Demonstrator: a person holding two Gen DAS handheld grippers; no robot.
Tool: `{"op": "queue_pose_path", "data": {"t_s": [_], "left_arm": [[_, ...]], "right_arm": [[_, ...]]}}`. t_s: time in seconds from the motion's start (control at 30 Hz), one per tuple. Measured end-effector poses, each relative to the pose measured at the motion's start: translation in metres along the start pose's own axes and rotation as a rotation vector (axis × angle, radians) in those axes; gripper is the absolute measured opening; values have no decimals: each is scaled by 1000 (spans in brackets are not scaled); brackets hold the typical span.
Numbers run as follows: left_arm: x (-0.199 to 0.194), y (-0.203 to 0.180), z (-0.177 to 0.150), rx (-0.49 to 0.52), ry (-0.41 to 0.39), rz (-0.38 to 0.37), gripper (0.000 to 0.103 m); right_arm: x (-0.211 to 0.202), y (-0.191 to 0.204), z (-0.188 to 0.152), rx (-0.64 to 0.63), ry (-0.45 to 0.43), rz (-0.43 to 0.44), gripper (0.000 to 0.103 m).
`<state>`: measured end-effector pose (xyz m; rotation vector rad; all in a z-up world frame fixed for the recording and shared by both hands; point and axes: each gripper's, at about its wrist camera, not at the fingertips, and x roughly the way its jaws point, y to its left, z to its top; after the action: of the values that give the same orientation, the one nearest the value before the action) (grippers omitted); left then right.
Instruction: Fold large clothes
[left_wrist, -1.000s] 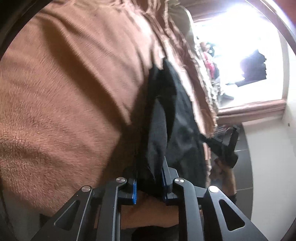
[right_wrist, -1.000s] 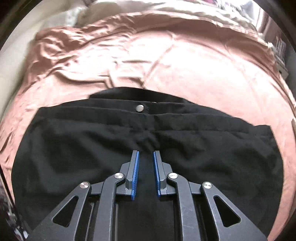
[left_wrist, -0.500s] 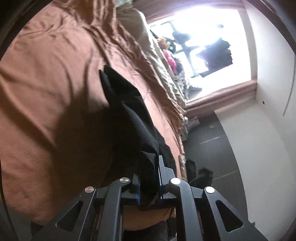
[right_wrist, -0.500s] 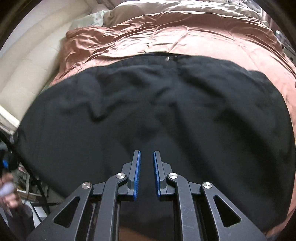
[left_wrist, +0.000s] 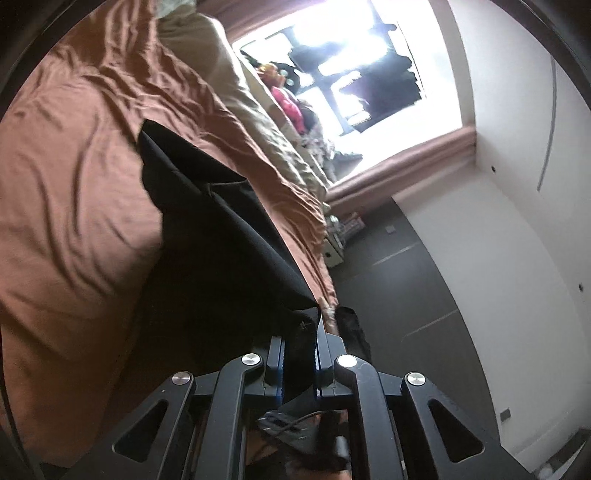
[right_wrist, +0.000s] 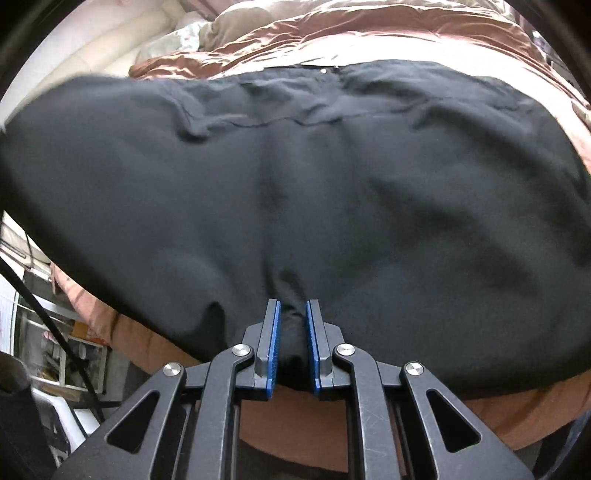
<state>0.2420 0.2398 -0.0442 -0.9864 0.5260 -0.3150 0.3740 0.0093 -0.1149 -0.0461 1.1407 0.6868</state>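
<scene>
Right wrist view: my right gripper (right_wrist: 293, 332) pinches the black garment (right_wrist: 295, 192) at bottom center on the brown bedspread (right_wrist: 369, 40). My left gripper (left_wrist: 299, 354) has just been closing and pinches it too.

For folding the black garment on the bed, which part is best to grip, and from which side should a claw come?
Probably the near hem of the black garment, approached from the foot of the brown bedcover. That edge hangs free, so fingers can close around it, while the buttoned waist lies flat farther up. The right claw and left claw are each shut on bunched cloth at such an edge.
</scene>
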Motion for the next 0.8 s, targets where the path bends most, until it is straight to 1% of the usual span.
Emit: {"op": "queue_pose_path", "data": {"t_s": [0.17,0.23,0.3,0.53,0.57,0.6,0.63,0.67,0.7,0.73,0.77,0.8], "left_arm": [[29,-33,1,56,41,-25,10],[44,-49,1,83,63,-39,10],[56,-61,0,106,83,-51,10],[114,-100,-10,169,176,-68,10],[129,-106,-13,177,199,-68,10],[137,-109,-15,182,210,-67,10],[149,-112,-17,186,226,-65,10],[166,-115,-22,189,252,-63,10],[178,-117,-25,192,269,-59,10],[189,-118,-30,194,287,-55,10],[204,-119,-35,198,311,-48,10],[221,-121,-45,203,342,-39,10]], "right_arm": [[-8,-9,2,42,-11,56,11],[-23,-15,-1,52,-37,89,11],[-36,-25,-3,73,-64,102,11],[-90,-78,-16,178,-171,163,12],[-99,-86,-21,193,-185,171,12],[-108,-95,-26,209,-199,179,14],[-115,-104,-31,224,-209,183,18],[-122,-113,-36,240,-222,185,34],[-130,-125,-41,259,-246,182,55],[-137,-133,-46,273,-267,171,64],[-142,-142,-51,287,-284,155,69],[-147,-154,-57,308,-291,147,69]]}}
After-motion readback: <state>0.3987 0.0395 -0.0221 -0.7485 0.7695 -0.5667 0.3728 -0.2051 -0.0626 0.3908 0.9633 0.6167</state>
